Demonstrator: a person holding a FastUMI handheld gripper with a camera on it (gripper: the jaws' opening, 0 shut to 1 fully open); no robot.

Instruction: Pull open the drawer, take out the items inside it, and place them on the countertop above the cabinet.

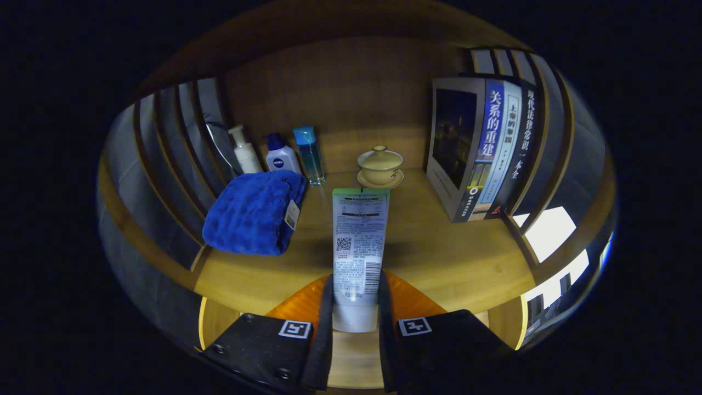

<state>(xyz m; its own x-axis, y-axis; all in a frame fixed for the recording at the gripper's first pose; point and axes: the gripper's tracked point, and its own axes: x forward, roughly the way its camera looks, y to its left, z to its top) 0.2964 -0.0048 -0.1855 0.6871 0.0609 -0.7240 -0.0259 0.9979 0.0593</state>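
Note:
A white tube (pixel 357 253) with a green end and printed text on its back lies lengthwise between my fingers, its cap end toward me. My gripper (pixel 355 307) is shut on the tube, both fingers pressing its sides near the cap. The tube stretches forward over the wooden countertop (pixel 439 258), its green end pointing at the back wall. Whether it rests on the wood or hangs just above it, I cannot tell.
A folded blue towel (pixel 255 214) lies left of the tube. Behind it stand a pump bottle (pixel 244 151), a white and blue bottle (pixel 281 156) and a clear blue bottle (pixel 309 155). A lidded tea bowl on a saucer (pixel 380 166) sits beyond. Books (pixel 485 145) stand at right. Slatted side walls.

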